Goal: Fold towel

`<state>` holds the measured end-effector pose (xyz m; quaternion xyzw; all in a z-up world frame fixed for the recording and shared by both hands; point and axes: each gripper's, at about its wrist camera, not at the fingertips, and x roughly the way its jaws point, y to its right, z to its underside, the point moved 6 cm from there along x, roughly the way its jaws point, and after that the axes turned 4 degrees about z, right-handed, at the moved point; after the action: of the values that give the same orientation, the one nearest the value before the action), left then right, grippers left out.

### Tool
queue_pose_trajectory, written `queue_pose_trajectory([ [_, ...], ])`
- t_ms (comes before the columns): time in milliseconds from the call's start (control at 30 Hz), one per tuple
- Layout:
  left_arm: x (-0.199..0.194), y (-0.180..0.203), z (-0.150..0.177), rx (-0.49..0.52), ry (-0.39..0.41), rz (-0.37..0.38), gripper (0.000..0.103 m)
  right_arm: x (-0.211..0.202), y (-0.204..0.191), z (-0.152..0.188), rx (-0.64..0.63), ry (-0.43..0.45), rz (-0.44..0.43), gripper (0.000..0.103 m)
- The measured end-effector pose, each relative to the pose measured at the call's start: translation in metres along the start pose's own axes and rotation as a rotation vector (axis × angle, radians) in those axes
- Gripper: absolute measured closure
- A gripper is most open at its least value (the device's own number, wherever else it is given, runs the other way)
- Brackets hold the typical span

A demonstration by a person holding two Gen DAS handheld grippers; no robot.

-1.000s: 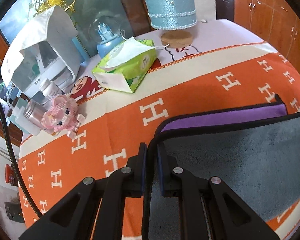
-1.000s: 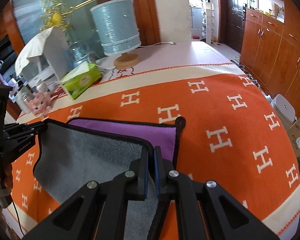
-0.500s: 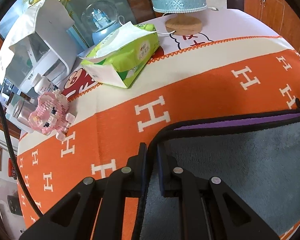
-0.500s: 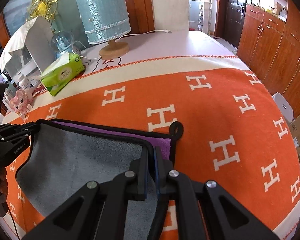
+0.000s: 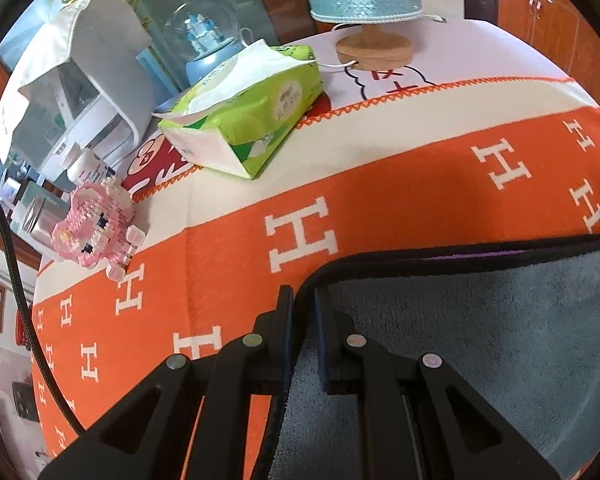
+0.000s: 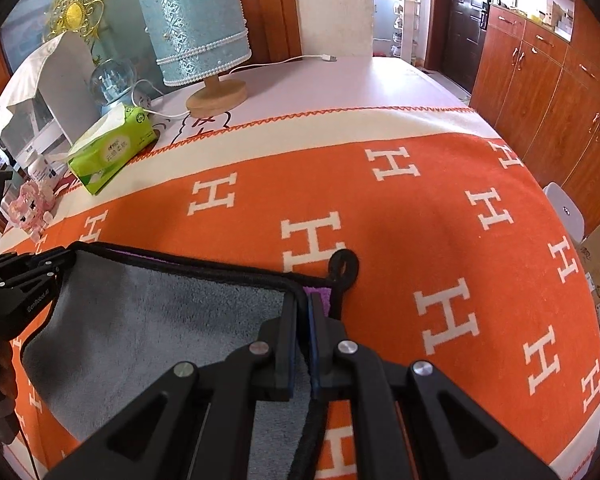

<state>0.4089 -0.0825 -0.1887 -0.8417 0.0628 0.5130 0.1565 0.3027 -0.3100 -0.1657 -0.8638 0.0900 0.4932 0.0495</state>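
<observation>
The towel [image 5: 480,332] is grey on one face and purple on the other, with black trim. It lies folded on the orange blanket, grey face up [image 6: 160,320]. Only a thin purple strip shows along its far edge. My left gripper [image 5: 302,300] is shut on the towel's near-left corner. My right gripper [image 6: 303,304] is shut on the right corner, beside the black hanging loop [image 6: 345,268]. The left gripper also shows in the right wrist view [image 6: 60,260], holding the other corner.
A green tissue pack [image 5: 244,120], a pink brick figure [image 5: 96,228], a blue lamp [image 6: 196,28], a snow globe [image 5: 200,36], a white box [image 5: 72,80] and bottles stand at the table's far left. Wooden cabinets [image 6: 540,92] are to the right.
Both grippers have carried the grey upper layer forward over the purple lower layer. The purple strip has shrunk to a thin line, and the far objects look closer.
</observation>
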Motion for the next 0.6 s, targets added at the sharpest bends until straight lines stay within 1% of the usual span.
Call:
queue_pose_trajectory([
  [200,-0.0027,-0.0056,-0.0022,-0.056,0.026,0.004,0.095,0.0062,-0.0009,0.0034,-0.016,-0.017,0.024,0.098],
  [400,0.0023,-0.0038,-0.0016,-0.062,0.022,-0.005,0.094,0.0083,-0.0001,0.007,-0.031,-0.024,0.034,0.097],
  [467,0.0036,-0.0041,-0.0014,-0.068,0.022,-0.006,0.093,0.0075,-0.0004,0.007,-0.036,-0.022,0.035,0.097],
  [533,0.0041,-0.0053,-0.001,-0.076,0.023,-0.008,0.091,0.007,-0.0006,0.0069,-0.046,-0.03,0.046,0.092],
  [600,0.004,-0.008,-0.0004,-0.094,0.02,-0.008,0.085,0.0052,-0.0007,0.0068,-0.055,-0.034,0.061,0.09],
])
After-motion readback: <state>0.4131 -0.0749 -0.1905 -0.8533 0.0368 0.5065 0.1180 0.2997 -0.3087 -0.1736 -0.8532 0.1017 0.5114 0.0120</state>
